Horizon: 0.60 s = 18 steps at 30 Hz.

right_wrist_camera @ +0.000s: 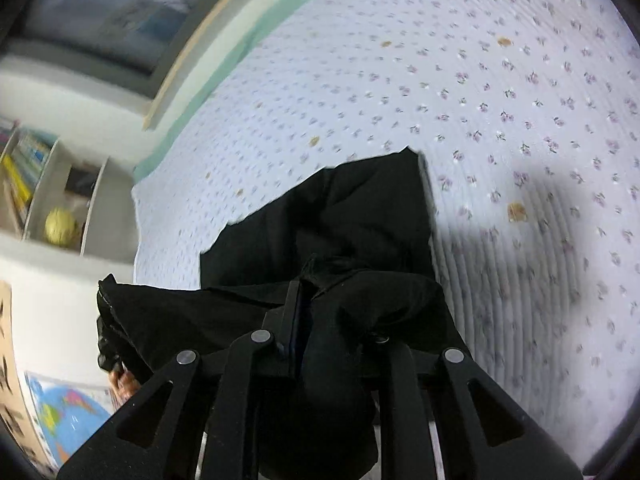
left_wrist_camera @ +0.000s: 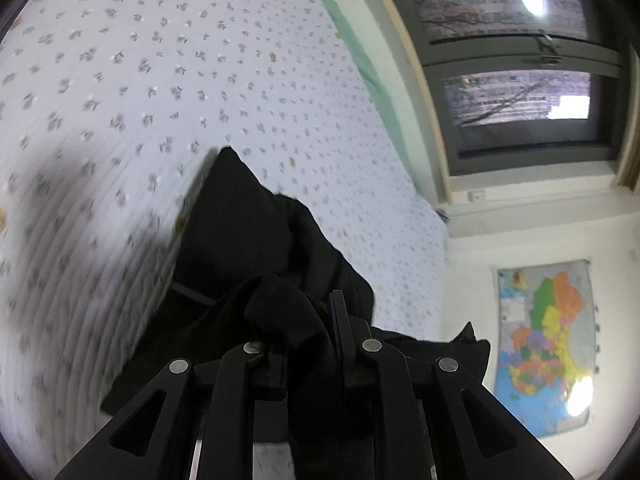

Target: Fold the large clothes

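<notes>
The floral quilt [left_wrist_camera: 240, 80] fills most of what I see from both wrists, pale blue with small purple sprigs, a green sheet edge [left_wrist_camera: 360, 52] running along its far side by the window [left_wrist_camera: 520, 80].

On it lies the black garment [left_wrist_camera: 248, 224], the largest dark thing here. Its far part rests on the quilt ahead of me, and its near edge rises up into both of my claws. My left gripper [left_wrist_camera: 316, 320] is clenched on a bunched fold of that black cloth, fabric spilling over one finger and down between the linkages. My right gripper [right_wrist_camera: 320, 300] is likewise clamped on the garment [right_wrist_camera: 340, 208], the cloth draped thickly over the fingers and hanging below them.

Beside the bed, in the right wrist view, a white shelf unit [right_wrist_camera: 44, 184] holds upright books [right_wrist_camera: 24, 160] in one compartment and a yellow ball [right_wrist_camera: 60, 226] in the one next to it.

A coloured map [left_wrist_camera: 544, 344] hangs on the wall; its lettering is too small to read.
</notes>
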Each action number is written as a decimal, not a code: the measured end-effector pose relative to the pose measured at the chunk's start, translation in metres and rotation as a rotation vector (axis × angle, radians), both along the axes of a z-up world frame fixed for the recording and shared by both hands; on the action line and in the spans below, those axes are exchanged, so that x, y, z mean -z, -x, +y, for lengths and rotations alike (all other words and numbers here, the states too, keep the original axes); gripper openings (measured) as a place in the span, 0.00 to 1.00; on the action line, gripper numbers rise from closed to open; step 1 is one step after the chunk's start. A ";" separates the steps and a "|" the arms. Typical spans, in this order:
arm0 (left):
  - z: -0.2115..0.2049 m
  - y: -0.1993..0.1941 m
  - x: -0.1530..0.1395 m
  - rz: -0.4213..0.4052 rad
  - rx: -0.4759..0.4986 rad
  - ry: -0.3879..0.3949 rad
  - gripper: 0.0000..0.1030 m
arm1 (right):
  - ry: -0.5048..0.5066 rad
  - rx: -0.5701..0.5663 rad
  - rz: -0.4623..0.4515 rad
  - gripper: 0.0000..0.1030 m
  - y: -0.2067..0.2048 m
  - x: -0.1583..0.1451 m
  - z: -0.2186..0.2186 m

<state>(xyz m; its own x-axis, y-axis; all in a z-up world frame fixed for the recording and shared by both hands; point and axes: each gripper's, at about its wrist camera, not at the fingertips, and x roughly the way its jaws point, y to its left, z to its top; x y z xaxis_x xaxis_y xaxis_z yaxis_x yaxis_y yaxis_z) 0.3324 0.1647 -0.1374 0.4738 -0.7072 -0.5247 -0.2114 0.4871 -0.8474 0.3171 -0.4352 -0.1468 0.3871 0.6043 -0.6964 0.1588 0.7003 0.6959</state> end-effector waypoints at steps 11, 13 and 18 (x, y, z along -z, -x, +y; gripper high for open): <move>-0.023 -0.076 0.102 0.219 0.014 -0.097 0.17 | -0.018 0.050 0.222 0.19 -0.074 0.105 0.011; -0.023 -0.078 0.102 0.207 0.037 -0.101 0.18 | -0.039 0.050 0.237 0.19 -0.077 0.108 0.008; -0.018 -0.070 0.061 0.097 0.183 -0.147 0.21 | -0.103 0.017 0.219 0.28 -0.066 0.080 -0.004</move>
<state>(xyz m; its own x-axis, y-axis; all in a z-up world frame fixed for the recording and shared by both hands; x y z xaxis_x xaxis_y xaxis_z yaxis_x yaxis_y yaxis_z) 0.4020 0.1466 -0.1986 0.2876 -0.6895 -0.6647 -0.1852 0.6409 -0.7449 0.3835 -0.4390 -0.2264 0.2445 0.6713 -0.6997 0.3249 0.6232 0.7114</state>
